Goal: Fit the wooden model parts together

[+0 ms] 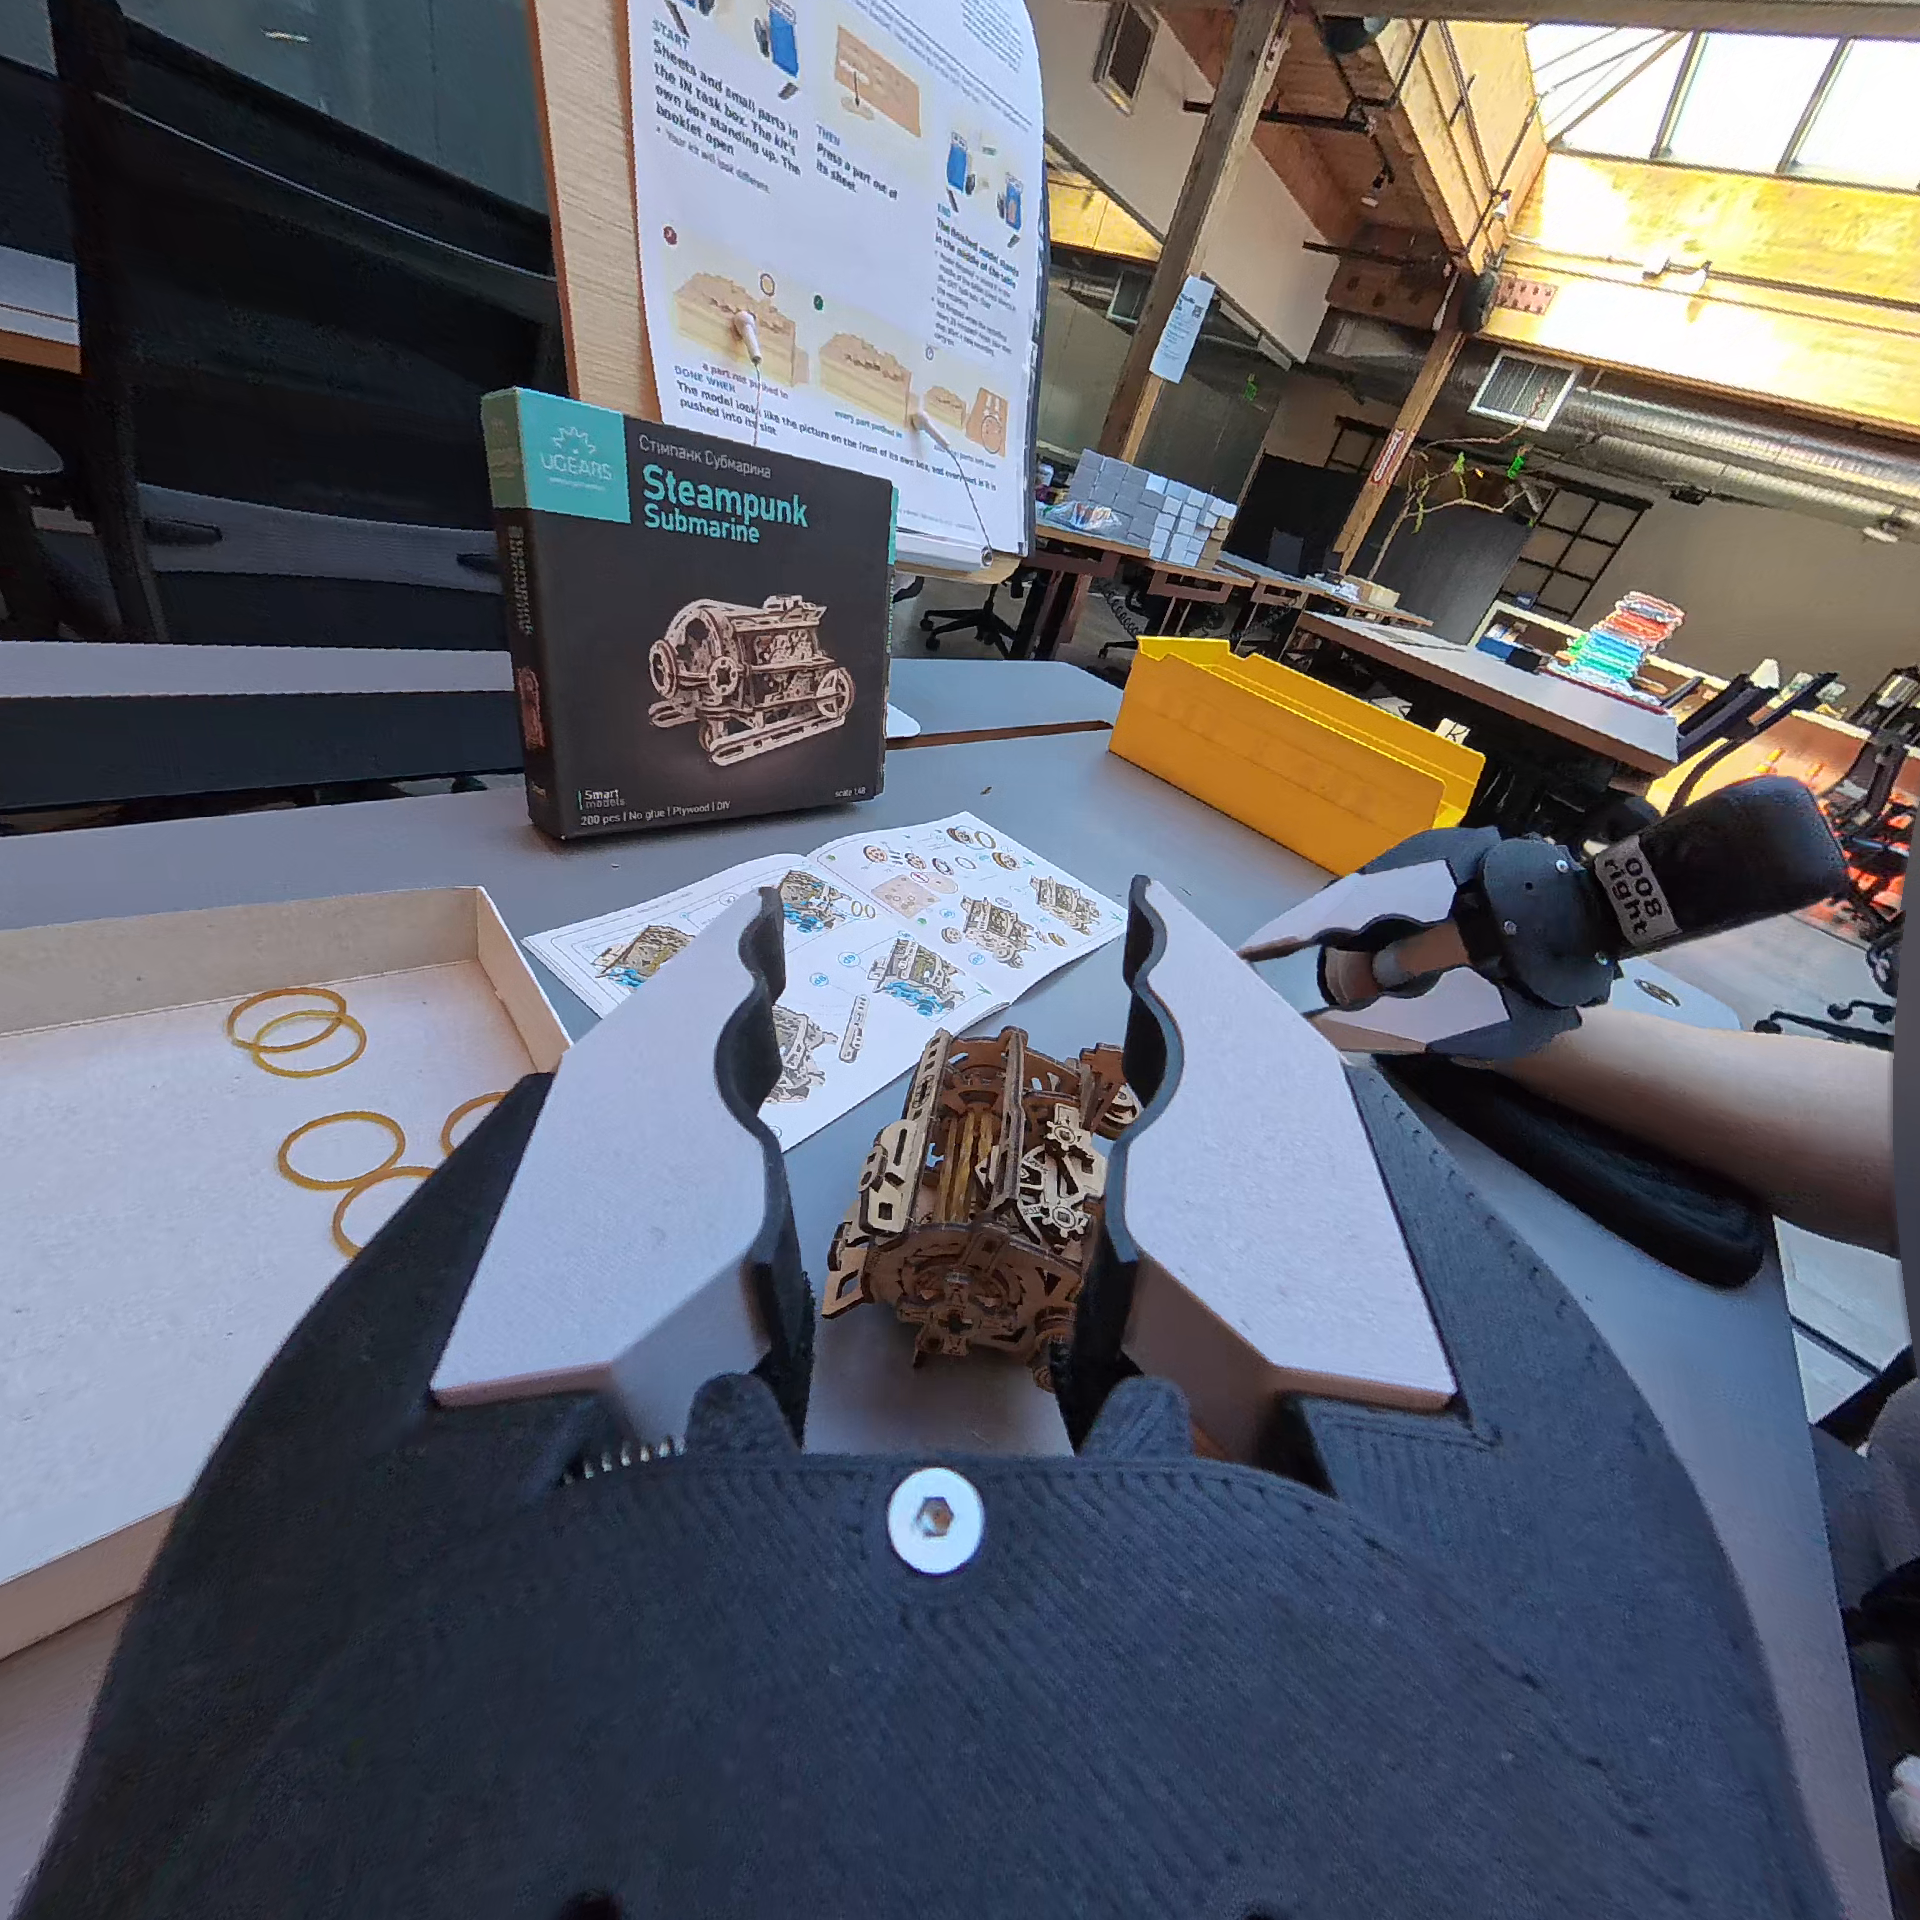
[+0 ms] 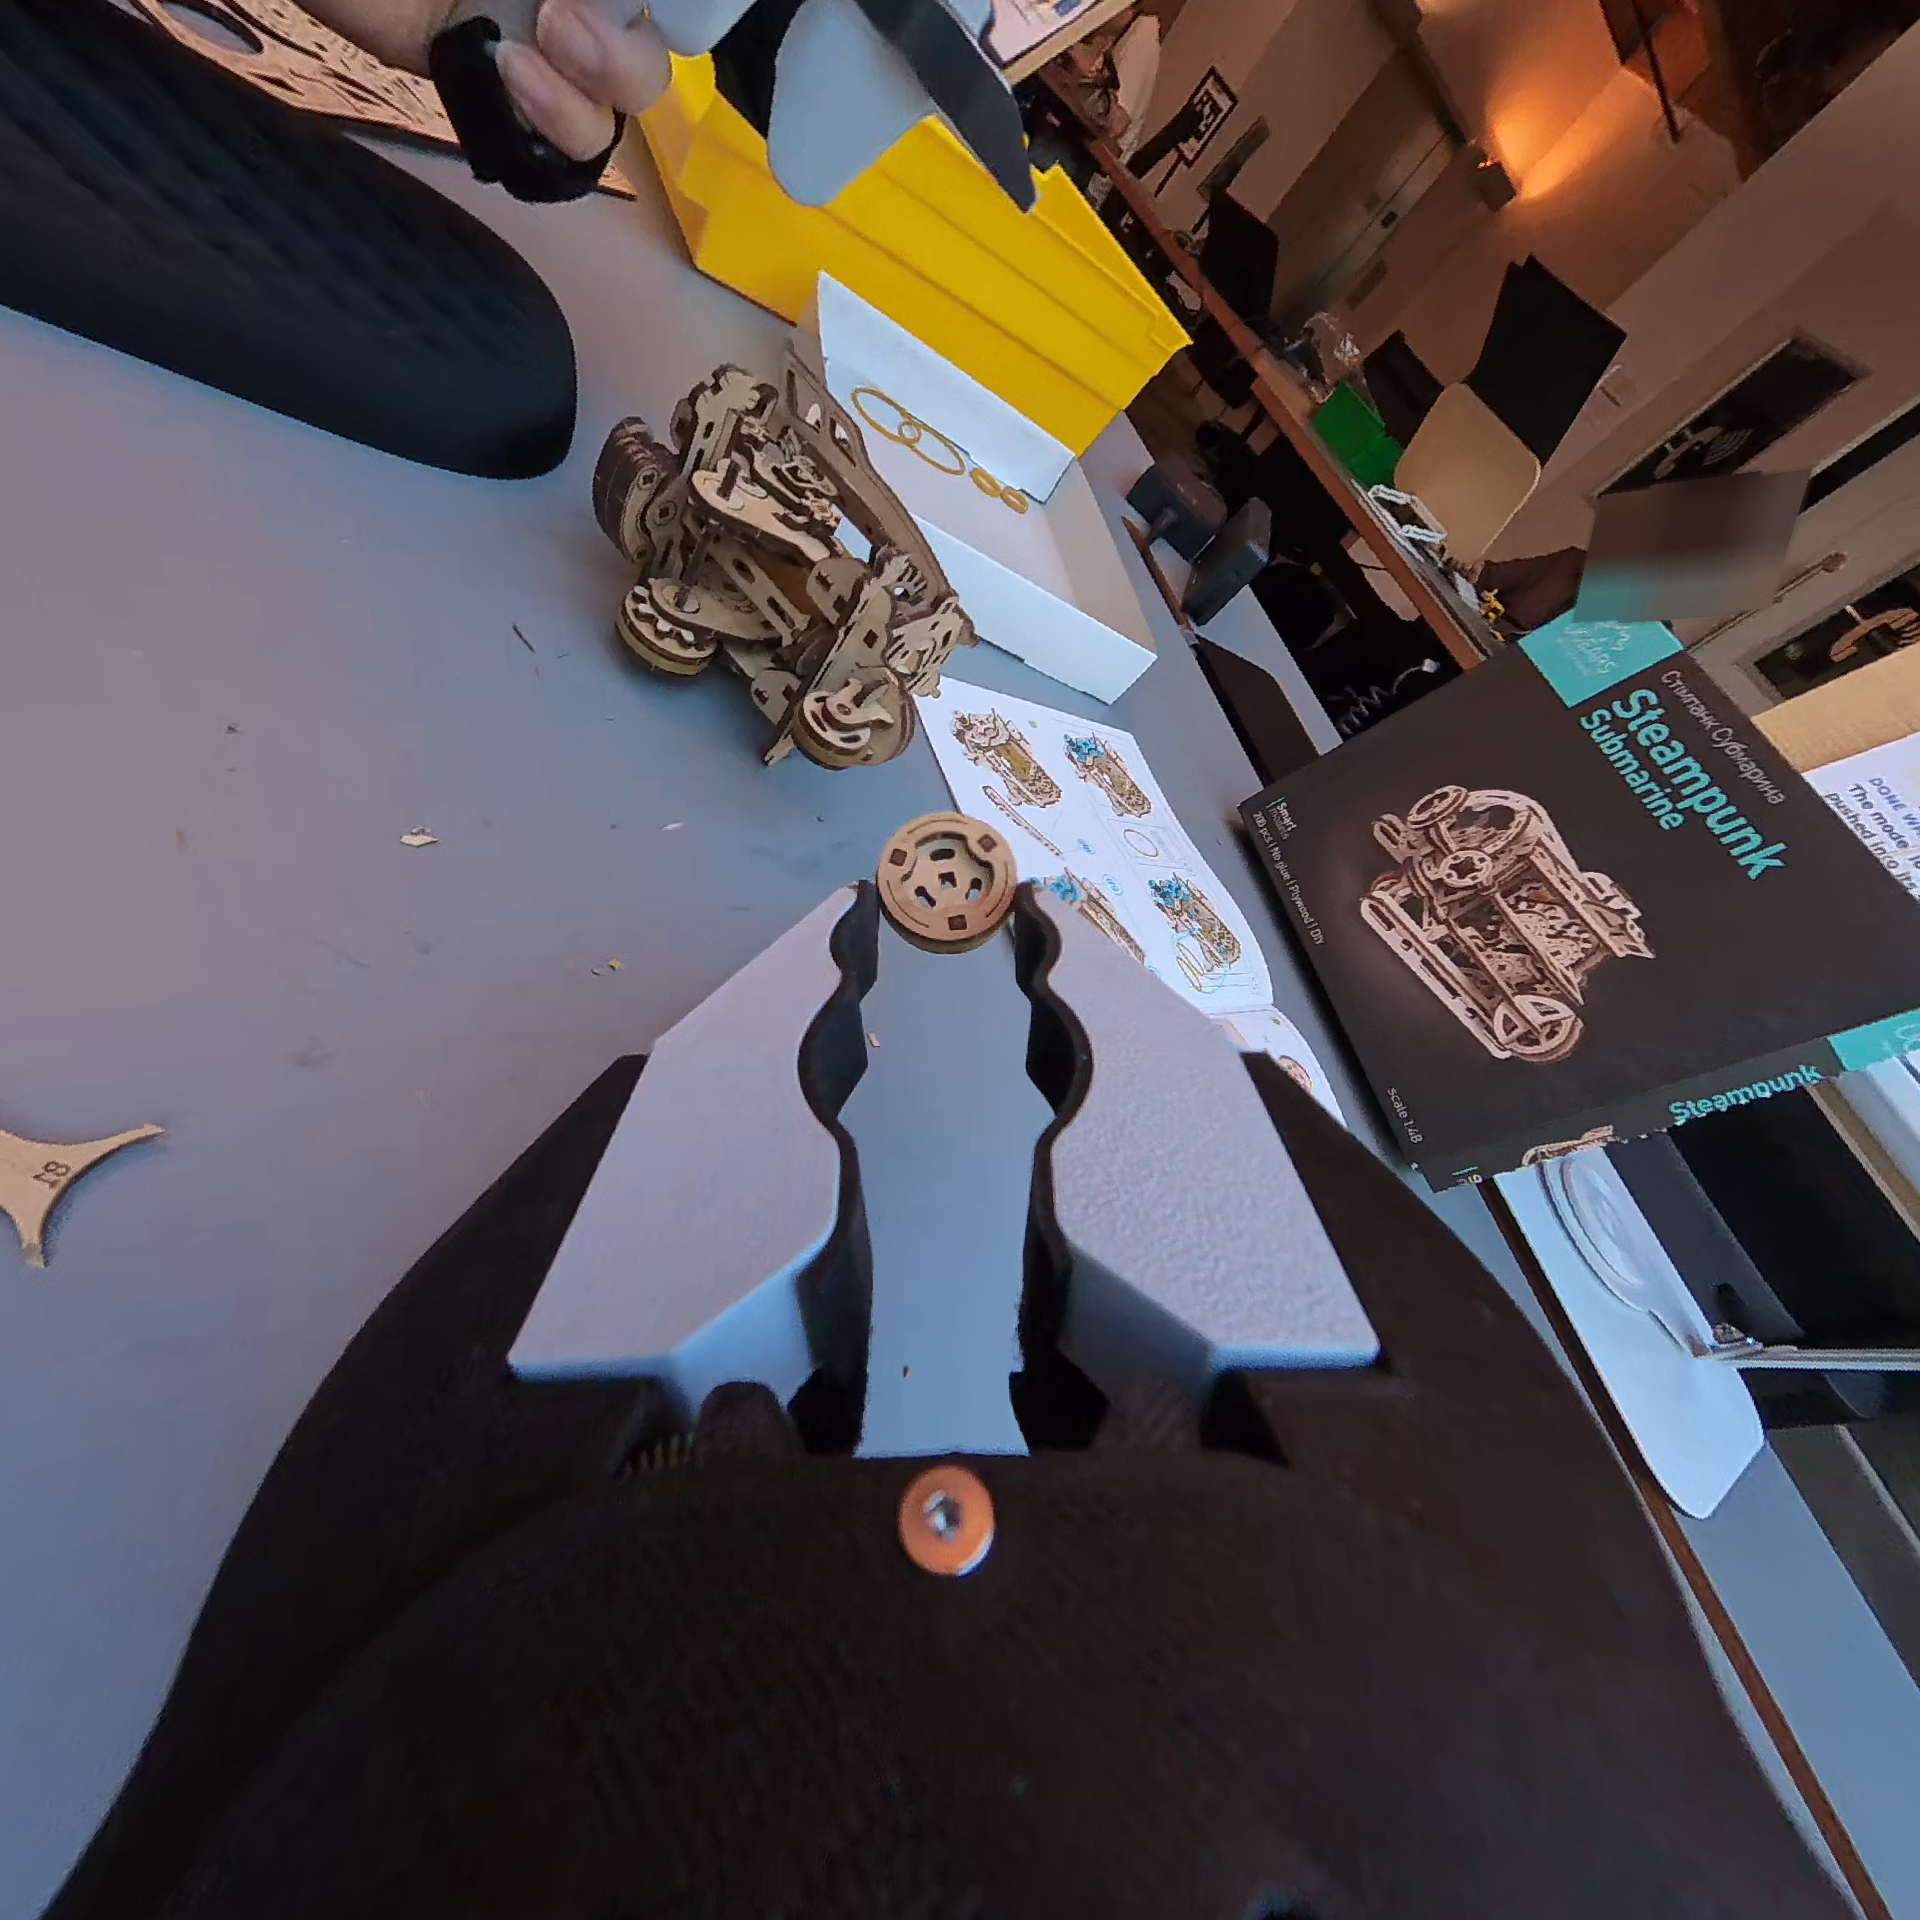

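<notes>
— Where's the wooden model (image 1: 982,1195)?
— On the table (image 2: 312,831), between the spread fingers of the left gripper (image 1: 951,1003).
— And the right gripper (image 2: 945,914)?
— Pinching a small wooden disc (image 2: 947,881) at its fingertips.

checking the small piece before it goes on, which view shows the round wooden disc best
The right wrist view: the round wooden disc sits face-on, pinched at the right claw tips. In the left wrist view the disc itself cannot be made out in that distant claw.
</notes>
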### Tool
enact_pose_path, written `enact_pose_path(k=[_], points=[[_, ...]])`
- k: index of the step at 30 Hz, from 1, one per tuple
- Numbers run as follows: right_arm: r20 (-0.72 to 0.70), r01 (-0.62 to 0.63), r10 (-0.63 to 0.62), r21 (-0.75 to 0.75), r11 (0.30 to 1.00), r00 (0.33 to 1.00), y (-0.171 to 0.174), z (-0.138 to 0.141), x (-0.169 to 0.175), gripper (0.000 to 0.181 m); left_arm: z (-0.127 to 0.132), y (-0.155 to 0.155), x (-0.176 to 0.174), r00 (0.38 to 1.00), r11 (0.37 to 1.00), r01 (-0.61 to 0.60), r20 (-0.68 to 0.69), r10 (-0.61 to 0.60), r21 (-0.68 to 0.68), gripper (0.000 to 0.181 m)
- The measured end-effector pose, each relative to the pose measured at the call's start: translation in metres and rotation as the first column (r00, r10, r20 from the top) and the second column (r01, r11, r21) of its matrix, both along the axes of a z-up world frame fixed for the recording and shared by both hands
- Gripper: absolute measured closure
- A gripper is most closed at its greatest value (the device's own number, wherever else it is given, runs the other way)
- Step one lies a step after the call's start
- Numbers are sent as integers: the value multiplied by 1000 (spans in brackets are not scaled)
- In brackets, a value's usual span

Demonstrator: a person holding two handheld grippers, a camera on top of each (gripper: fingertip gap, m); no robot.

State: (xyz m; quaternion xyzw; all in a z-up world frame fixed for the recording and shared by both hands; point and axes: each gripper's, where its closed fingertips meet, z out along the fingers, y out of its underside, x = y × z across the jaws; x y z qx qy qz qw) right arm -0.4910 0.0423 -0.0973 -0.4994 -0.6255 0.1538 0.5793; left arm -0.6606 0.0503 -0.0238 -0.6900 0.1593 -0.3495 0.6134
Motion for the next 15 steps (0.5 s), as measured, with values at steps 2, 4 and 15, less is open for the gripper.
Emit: enact_pose_path(k=[2,4,15], points=[[4,5,-5,-1,1000,1000,2,-1,2,156,0,0,0,1000,1000,-1,-4,1,-1,116],[8,6,-6,2,1000,1000,4,-2,2,156,0,0,0,1000,1000,1,-7,-1,1,116],[36,-4,4,0,1000,999,3,-4,0,156,-4,-2,14,999,999,44,-18,-44,-12,117]])
